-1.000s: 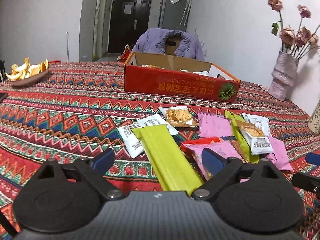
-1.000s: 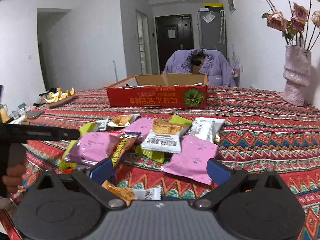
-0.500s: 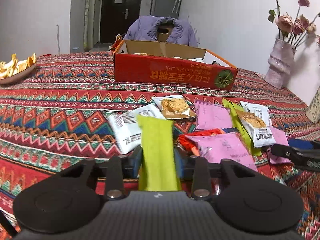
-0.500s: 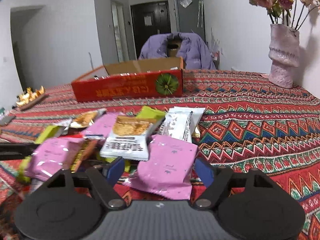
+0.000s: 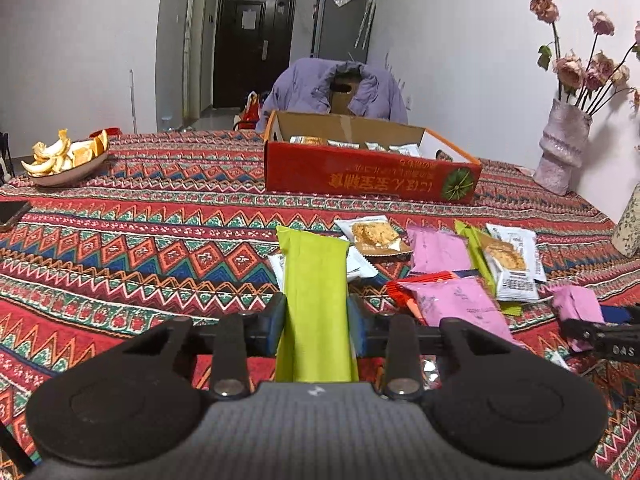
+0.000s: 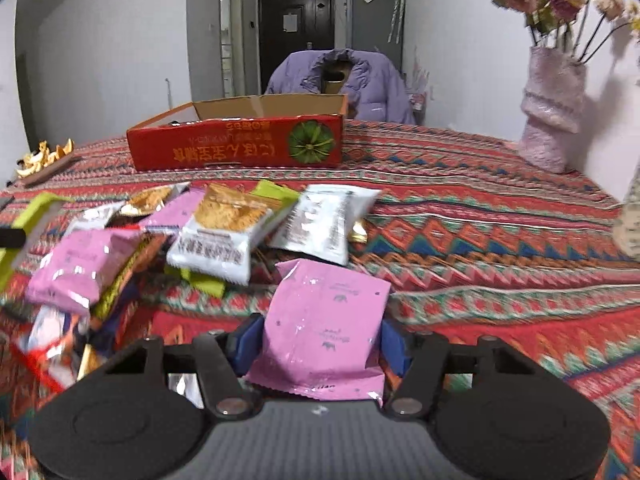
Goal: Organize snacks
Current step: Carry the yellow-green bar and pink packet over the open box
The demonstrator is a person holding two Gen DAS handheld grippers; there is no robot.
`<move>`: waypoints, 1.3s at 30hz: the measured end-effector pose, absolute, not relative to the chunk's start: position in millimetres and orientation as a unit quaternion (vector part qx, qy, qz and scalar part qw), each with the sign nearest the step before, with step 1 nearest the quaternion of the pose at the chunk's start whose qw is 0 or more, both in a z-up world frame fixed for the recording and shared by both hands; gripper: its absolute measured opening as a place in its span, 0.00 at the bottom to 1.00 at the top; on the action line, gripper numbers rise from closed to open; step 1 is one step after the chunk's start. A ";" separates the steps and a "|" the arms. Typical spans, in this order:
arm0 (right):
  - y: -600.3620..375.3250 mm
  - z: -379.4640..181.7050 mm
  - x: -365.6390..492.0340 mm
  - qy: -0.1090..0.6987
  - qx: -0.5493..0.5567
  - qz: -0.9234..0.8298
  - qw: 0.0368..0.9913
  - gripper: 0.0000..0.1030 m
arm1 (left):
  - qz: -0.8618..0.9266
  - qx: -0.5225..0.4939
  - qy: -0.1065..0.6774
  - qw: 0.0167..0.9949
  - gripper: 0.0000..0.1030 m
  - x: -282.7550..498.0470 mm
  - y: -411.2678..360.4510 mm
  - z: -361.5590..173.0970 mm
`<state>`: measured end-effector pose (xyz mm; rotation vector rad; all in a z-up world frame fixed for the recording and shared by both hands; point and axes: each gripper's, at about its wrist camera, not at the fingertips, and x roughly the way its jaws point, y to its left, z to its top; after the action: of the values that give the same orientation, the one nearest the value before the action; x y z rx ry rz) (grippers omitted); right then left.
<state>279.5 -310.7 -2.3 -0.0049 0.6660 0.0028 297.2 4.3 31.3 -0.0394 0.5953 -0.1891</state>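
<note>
My left gripper (image 5: pixel 316 326) is shut on a long lime-green snack packet (image 5: pixel 314 280) and holds it above the patterned tablecloth. My right gripper (image 6: pixel 322 344) is shut on a pink snack packet (image 6: pixel 326 320); it also shows at the right edge of the left wrist view (image 5: pixel 578 312). A pile of loose snack packets (image 6: pixel 216 232) lies on the table between the grippers. An open red cardboard box (image 5: pixel 368 172) with several packets inside stands further back, also in the right wrist view (image 6: pixel 240 144).
A bowl of orange peels (image 5: pixel 64 158) sits at the far left. A pink vase with dried roses (image 5: pixel 562 148) stands at the right by the wall. A chair with a purple jacket (image 5: pixel 334 88) is behind the box. A dark phone (image 5: pixel 10 214) lies at the left edge.
Both grippers went from open to shut: the left closed on the green packet and lifted it, the right moved forward and closed on the pink packet.
</note>
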 end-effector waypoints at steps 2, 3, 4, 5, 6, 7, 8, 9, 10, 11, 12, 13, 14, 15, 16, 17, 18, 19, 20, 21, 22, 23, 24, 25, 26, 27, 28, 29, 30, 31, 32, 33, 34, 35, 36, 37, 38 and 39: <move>-314.0 3.6 265.2 0.321 0.000 -0.002 0.947 0.59 | -0.095 -0.020 0.289 0.952 0.33 289.6 4.4 34.1; -315.2 6.7 259.0 0.318 0.000 -0.002 0.948 0.59 | -0.097 -0.021 0.286 0.953 0.33 284.9 4.5 35.6; -316.2 10.0 252.9 0.313 0.000 -0.001 0.950 0.59 | -0.098 -0.022 0.284 0.954 0.33 280.6 4.4 37.0; -316.8 13.2 247.6 0.307 0.002 -0.001 0.952 0.59 | -0.099 -0.022 0.282 0.954 0.33 276.9 4.3 38.5; -317.2 16.7 243.4 0.302 0.002 0.000 0.953 0.59 | -0.100 -0.023 0.279 0.955 0.33 274.2 4.3 40.1; -316.8 20.4 240.2 0.297 0.003 0.004 0.955 0.59 | -0.101 -0.026 0.277 0.955 0.33 271.9 4.7 42.4; -316.8 24.2 237.9 0.291 0.007 0.009 0.957 0.59 | -0.103 -0.029 0.275 0.955 0.33 271.1 5.6 44.6; -316.9 27.8 237.0 0.286 0.011 0.016 0.958 0.59 | -0.111 -0.037 0.273 0.955 0.33 272.3 7.7 48.7; -317.1 30.9 237.0 0.281 0.015 0.023 0.959 0.59 | -0.118 -0.044 0.272 0.954 0.33 274.7 9.6 52.4; -317.3 33.1 238.2 0.276 0.016 0.030 0.961 0.59 | -0.125 -0.054 0.268 0.954 0.33 279.7 13.0 59.1; -316.7 34.5 240.7 0.273 0.015 0.035 0.961 0.59 | -0.130 -0.061 0.262 0.954 0.33 284.5 15.4 65.1; -315.5 36.0 245.0 0.272 0.013 0.036 0.961 0.59 | -0.132 -0.064 0.258 0.955 0.33 290.2 16.5 71.1; -315.0 38.4 248.9 0.270 0.012 0.039 0.962 0.59 | -0.132 -0.064 0.255 0.956 0.33 295.6 16.3 76.7; -314.6 41.2 253.3 0.267 0.014 0.046 0.963 0.59 | -0.134 -0.063 0.248 0.957 0.33 303.1 16.0 83.7; -314.7 45.7 258.8 0.264 0.019 0.055 0.963 0.59 | -0.137 -0.061 0.242 0.959 0.33 310.0 15.5 89.8; -314.4 50.8 264.9 0.260 0.021 0.064 0.963 0.59 | -0.139 -0.057 0.238 0.960 0.33 319.7 13.9 95.0; -313.2 56.8 271.9 0.256 0.016 0.070 0.964 0.59 | -0.139 -0.049 0.239 0.960 0.33 332.3 11.0 100.2; -311.5 62.8 279.7 0.250 0.005 0.074 0.965 0.59 | -0.135 -0.044 0.240 0.960 0.33 345.3 8.4 103.7; -309.7 67.8 288.7 0.246 -0.004 0.076 0.966 0.59 | -0.131 -0.041 0.240 0.961 0.33 358.2 7.3 107.2; -308.4 72.8 300.8 0.243 -0.010 0.079 0.967 0.59 | -0.128 -0.040 0.242 0.961 0.33 375.4 5.1 110.7; -308.3 76.5 311.8 0.241 -0.011 0.082 0.967 0.59 | -0.125 -0.039 0.242 0.961 0.33 390.6 3.4 113.7; -308.7 80.6 325.7 0.242 -0.011 0.087 0.966 0.59 | -0.124 -0.039 0.243 0.961 0.33 405.4 2.0 116.0; -309.4 84.3 338.9 0.241 -0.010 0.092 0.966 0.59 | -0.124 -0.041 0.247 0.960 0.33 426.5 -0.2 119.4; -310.9 88.8 355.4 0.240 -0.007 0.096 0.966 0.59 | -0.124 -0.043 0.250 0.959 0.33 443.3 -1.9 121.2; -312.5 92.9 372.4 0.239 -0.004 0.100 0.966 0.59 | -0.128 -0.047 0.259 0.956 0.33 466.9 -4.8 122.9; -314.0 97.2 393.5 0.238 -0.001 0.107 0.965 0.59 | -0.130 -0.052 0.270 0.953 0.33 486.7 -7.5 122.2; -316.0 98.9 411.2 0.237 0.001 0.111 0.965 0.59 | -0.129 -0.054 0.282 0.949 0.33 508.4 -10.8 120.9; -316.2 100.3 433.9 0.241 -0.001 0.115 0.964 0.59 | -0.128 -0.051 0.295 0.945 0.33 530.7 -15.2 118.5; -316.5 100.5 453.3 0.246 -0.002 0.116 0.962 0.59 | -0.119 -0.046 0.305 0.944 0.33 550.1 -20.0 114.8; -314.9 100.3 473.9 0.250 -0.005 0.117 0.961 0.59 | -0.111 -0.039 0.311 0.943 0.33 566.0 -22.7 111.5; -313.1 99.0 493.5 0.256 -0.010 0.119 0.959 0.59 | -0.102 -0.031 0.318 0.942 0.33 585.6 -27.0 106.7; -311.9 97.1 514.0 0.265 -0.011 0.118 0.957 0.59 | -0.097 -0.025 0.323 0.941 0.33 599.9 -29.8 103.0; -310.0 93.9 534.6 0.274 -0.010 0.117 0.955 0.59 | -0.094 -0.023 0.329 0.939 0.33 615.9 -32.2 98.1; -309.8 90.0 555.8 0.287 -0.005 0.115 0.951 0.59 | -0.092 -0.021 0.337 0.937 0.33 627.0 -32.9 93.0; -308.3 84.9 573.1 0.300 -0.004 0.113 0.947 0.59 | -0.086 -0.017 0.347 0.934 0.33 639.6 -35.2 87.2; -307.0 79.0 589.3 0.309 -0.004 0.107 0.945 0.59 | -0.083 -0.009 0.352 0.932 0.33 648.1 -36.8 81.9; -305.0 73.1 602.7 0.318 -0.010 0.102 0.943 0.59 | -0.075 0.006 0.351 0.933 0.33 656.8 -40.8 76.8; -302.4 67.0 614.5 0.328 -0.017 0.099 0.939 0.59 | -0.062 0.017 0.348 0.935 0.33 663.2 -43.2 73.1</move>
<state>614.5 -302.4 67.0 -0.0355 0.6702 0.2013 663.2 -43.2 73.1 0.0338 0.7121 -0.1277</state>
